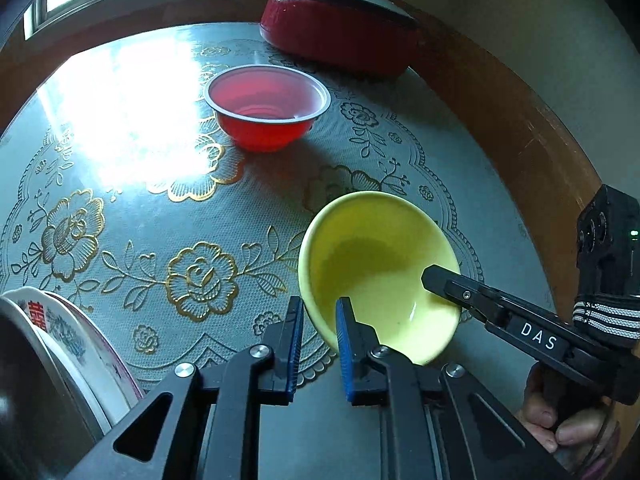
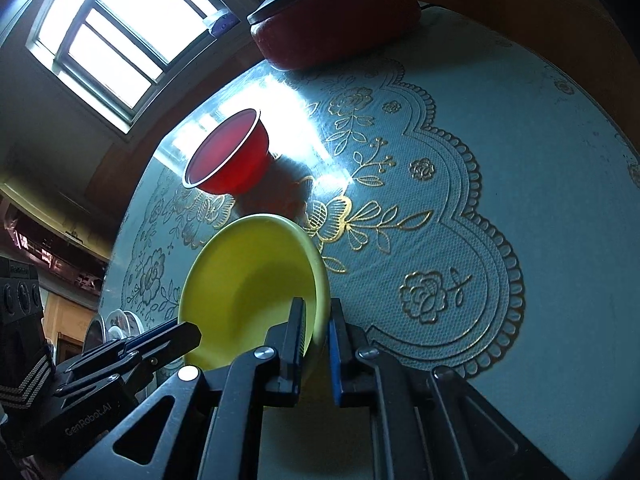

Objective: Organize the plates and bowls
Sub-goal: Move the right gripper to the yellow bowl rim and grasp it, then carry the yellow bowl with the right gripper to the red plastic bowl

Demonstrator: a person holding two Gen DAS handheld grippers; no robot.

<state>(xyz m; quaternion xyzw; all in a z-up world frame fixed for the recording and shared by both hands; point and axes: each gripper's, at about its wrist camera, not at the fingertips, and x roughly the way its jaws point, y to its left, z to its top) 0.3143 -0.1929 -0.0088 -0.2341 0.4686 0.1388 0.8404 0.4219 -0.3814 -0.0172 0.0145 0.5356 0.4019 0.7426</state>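
A yellow bowl (image 1: pixel 376 272) is held tilted above the table, and it also shows in the right wrist view (image 2: pixel 248 280). My left gripper (image 1: pixel 318 312) has its two fingers on either side of the bowl's near rim. My right gripper (image 2: pixel 316 320) is shut on the opposite rim; its finger (image 1: pixel 448 286) reaches into the bowl from the right. A red plastic bowl (image 1: pixel 266 106) stands upright farther back on the table, and it also shows in the right wrist view (image 2: pixel 230 156). Patterned plates (image 1: pixel 72 340) lean at the left edge.
A red pot with a grey lid (image 1: pixel 340 20) stands at the table's far edge. The round table (image 1: pixel 140 220) has a lace-pattern cloth with gold flowers and a wooden rim (image 1: pixel 520 120). Bright window glare lies at its far left.
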